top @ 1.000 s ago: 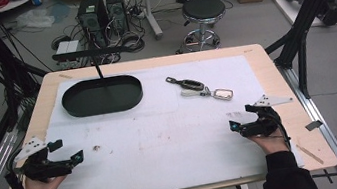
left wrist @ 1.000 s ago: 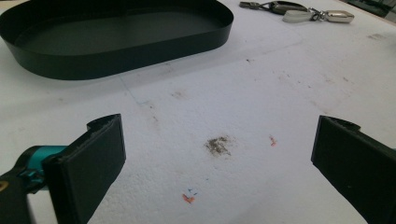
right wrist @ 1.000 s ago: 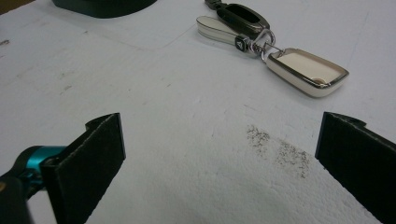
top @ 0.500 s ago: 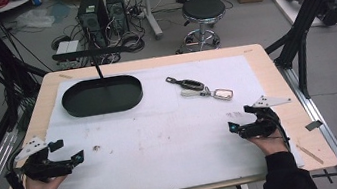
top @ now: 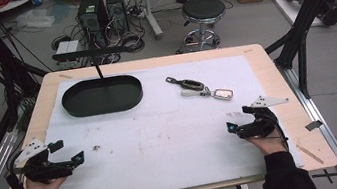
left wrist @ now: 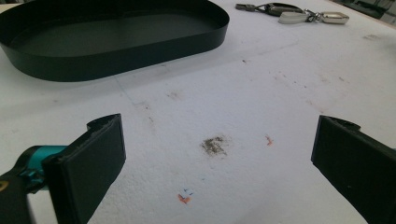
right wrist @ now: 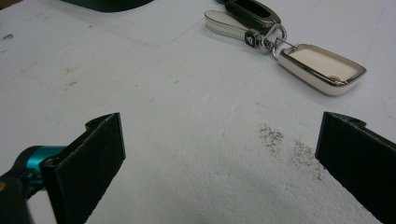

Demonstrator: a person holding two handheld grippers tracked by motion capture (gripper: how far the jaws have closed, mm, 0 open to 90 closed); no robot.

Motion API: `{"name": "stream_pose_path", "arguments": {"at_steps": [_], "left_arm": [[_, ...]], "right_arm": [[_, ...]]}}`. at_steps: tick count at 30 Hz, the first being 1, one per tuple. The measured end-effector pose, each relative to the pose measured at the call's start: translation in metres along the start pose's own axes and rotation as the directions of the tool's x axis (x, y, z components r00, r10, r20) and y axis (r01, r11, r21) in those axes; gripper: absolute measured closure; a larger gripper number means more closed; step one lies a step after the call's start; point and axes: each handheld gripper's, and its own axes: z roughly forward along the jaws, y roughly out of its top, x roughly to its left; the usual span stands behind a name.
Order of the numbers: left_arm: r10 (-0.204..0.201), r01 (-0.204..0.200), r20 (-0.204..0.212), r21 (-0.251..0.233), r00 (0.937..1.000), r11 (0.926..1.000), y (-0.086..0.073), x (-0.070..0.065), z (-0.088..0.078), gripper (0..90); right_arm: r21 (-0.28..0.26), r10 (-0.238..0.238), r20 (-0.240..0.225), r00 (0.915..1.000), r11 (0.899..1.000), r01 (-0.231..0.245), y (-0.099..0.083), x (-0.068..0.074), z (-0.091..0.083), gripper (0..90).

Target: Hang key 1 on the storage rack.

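A key set point(top: 200, 88) lies on the white mat right of centre: a dark fob, a white strap and a cream, chrome-edged fob point(right wrist: 322, 67). A black oval tray point(top: 101, 96) sits at the back left, empty inside point(left wrist: 112, 37). My left gripper point(top: 68, 151) rests near the front left edge, open, nothing between its jaws. My right gripper point(top: 238, 118) rests at the front right, open and empty, with the key set a short way ahead of it. In the left gripper view the key set point(left wrist: 294, 13) lies far off at the top right.
A black post with a crossbar point(top: 95, 60) rises behind the tray. The white mat point(top: 163, 140) carries small stains and smudges. Bare wooden table edge point(top: 308, 129) runs along the right. A stool and computer cases stand on the floor beyond the table.
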Motion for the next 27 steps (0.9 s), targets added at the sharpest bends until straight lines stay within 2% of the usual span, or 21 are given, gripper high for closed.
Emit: {"name": "stream_pose_path", "arguments": {"at_steps": [6, 10, 19, 23, 27], "left_arm": [[-0.007, 0.007, -0.014, -0.012, 0.9999, 0.9999, -0.001, 0.0, -0.002, 3.5], [-0.009, 0.008, -0.02, -0.013, 0.9998, 0.9999, -0.001, 0.0, -0.002, 3.5], [0.004, -0.004, -0.02, 0.003, 0.9998, 1.0, -0.001, 0.0, 0.0, 3.5], [0.002, -0.002, -0.021, 0.001, 0.9998, 1.0, -0.001, 0.0, 0.001, 3.5], [0.004, -0.004, -0.021, 0.002, 0.9998, 1.0, -0.001, 0.001, 0.001, 3.5]], "right_arm": [[0.02, 0.001, -0.003, 1.0, 1.0, -0.001, 0.003, 0.0, 0.007, 0.8], [0.008, -0.013, -0.003, 0.9999, 1.0, 0.013, 0.011, -0.001, 0.011, 0.8], [0.031, -0.039, -0.017, 0.9991, 0.999, 0.04, 0.027, 0.0, 0.021, 0.8], [0.044, -0.058, -0.051, 0.997, 0.997, 0.06, 0.036, 0.002, 0.028, 0.8], [0.062, -0.073, -0.058, 0.9957, 0.995, 0.076, 0.046, 0.001, 0.034, 0.8]]}}
